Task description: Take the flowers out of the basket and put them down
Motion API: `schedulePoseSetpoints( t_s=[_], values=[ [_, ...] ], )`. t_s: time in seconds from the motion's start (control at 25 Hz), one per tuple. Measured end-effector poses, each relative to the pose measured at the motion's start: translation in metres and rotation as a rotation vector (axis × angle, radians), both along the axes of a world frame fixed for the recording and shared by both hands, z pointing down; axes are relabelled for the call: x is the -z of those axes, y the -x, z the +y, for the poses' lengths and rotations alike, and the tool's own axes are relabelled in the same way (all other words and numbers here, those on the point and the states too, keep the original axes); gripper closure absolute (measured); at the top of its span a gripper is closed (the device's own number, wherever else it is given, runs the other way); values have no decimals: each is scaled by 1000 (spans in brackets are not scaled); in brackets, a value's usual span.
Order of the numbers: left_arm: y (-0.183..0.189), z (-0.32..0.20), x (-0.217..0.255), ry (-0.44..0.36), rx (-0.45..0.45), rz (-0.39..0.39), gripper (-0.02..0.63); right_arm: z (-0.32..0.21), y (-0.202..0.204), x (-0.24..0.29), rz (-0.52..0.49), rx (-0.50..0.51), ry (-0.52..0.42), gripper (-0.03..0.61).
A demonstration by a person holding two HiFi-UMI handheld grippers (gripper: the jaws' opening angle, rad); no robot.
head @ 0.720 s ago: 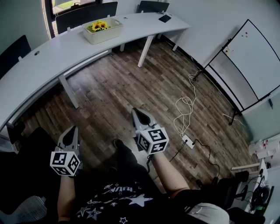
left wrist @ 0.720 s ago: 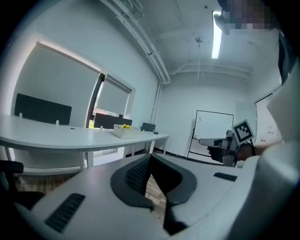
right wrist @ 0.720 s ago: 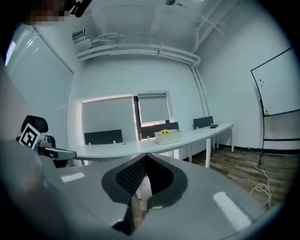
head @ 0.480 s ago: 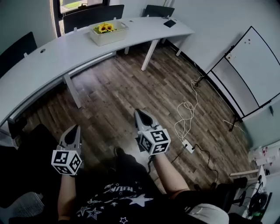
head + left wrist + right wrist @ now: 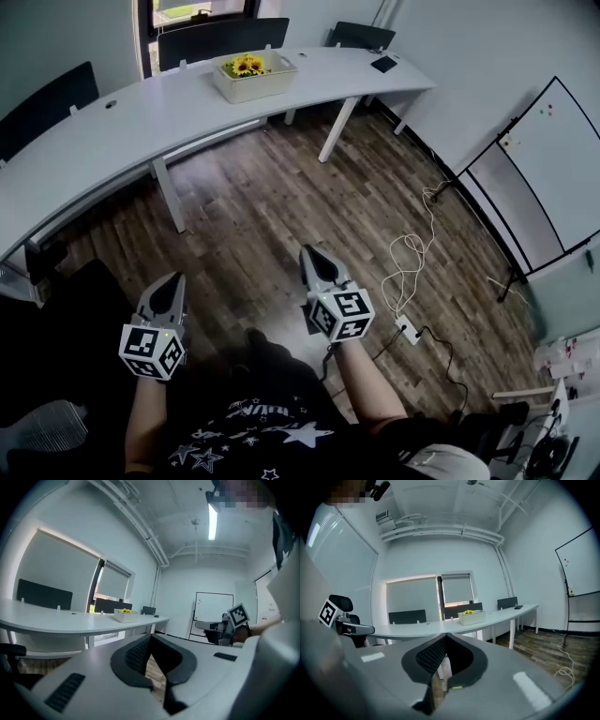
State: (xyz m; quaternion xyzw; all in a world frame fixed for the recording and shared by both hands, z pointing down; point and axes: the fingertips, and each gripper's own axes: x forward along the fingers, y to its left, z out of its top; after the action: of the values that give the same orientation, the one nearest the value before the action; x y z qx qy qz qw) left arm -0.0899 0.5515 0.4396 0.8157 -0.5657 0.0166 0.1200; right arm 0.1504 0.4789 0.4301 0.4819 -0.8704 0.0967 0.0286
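A white basket (image 5: 255,79) with yellow flowers (image 5: 247,66) in it stands on the long curved white desk (image 5: 131,122) at the far side of the room. The same basket (image 5: 125,616) (image 5: 471,617) shows small and distant in both gripper views. My left gripper (image 5: 170,285) and my right gripper (image 5: 313,257) hang low over the wooden floor, far from the desk. Both are shut with nothing between the jaws, which meet at the tips.
Dark chairs (image 5: 220,39) stand behind the desk, and a black office chair (image 5: 42,309) is at my left. A whiteboard (image 5: 544,178) on a stand is at the right. A white cable and power strip (image 5: 410,328) lie on the floor right of my right gripper.
The view has shifted, so the desk and basket now sit further right and lower in the head view. Both grippers stay low and shut.
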Motion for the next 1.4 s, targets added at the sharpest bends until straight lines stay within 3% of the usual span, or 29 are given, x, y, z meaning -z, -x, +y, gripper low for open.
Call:
schedulePoseSetpoints(
  t_s=[0.12, 0.24, 0.4, 0.6, 0.76, 0.96, 1.2, 1.28, 1.4],
  values=[
    [-3, -1, -2, -1, -11, 44, 604, 4, -5, 2, -38, 7, -22, 577],
    [-9, -2, -6, 0, -27, 92, 604, 11, -18, -9, 3, -22, -8, 577],
    [-16, -11, -16, 20, -55, 75, 604, 10, -37, -29, 73, -39, 31, 577],
    [-18, -44, -15, -15, -57, 75, 604, -21, -60, -35, 28, -121, 39, 577],
    [-28, -74, -14, -26, -85, 67, 604, -48, -59, -37, 30, -122, 31, 577],
    [-37, -117, -23, 40, -98, -14, 604, -101, -58, -34, 23, -103, 24, 577],
    [-30, -178, -13, 43, -46, -5, 604, -173, -42, -18, 27, -64, -8, 577],
    [-32, -199, -7, 43, -36, -9, 604, -189, -33, -13, 62, -21, -19, 577],
    [-36, -224, -6, 50, -24, -1, 604, -203, -9, 2, 123, 100, -118, 575]
  ],
)
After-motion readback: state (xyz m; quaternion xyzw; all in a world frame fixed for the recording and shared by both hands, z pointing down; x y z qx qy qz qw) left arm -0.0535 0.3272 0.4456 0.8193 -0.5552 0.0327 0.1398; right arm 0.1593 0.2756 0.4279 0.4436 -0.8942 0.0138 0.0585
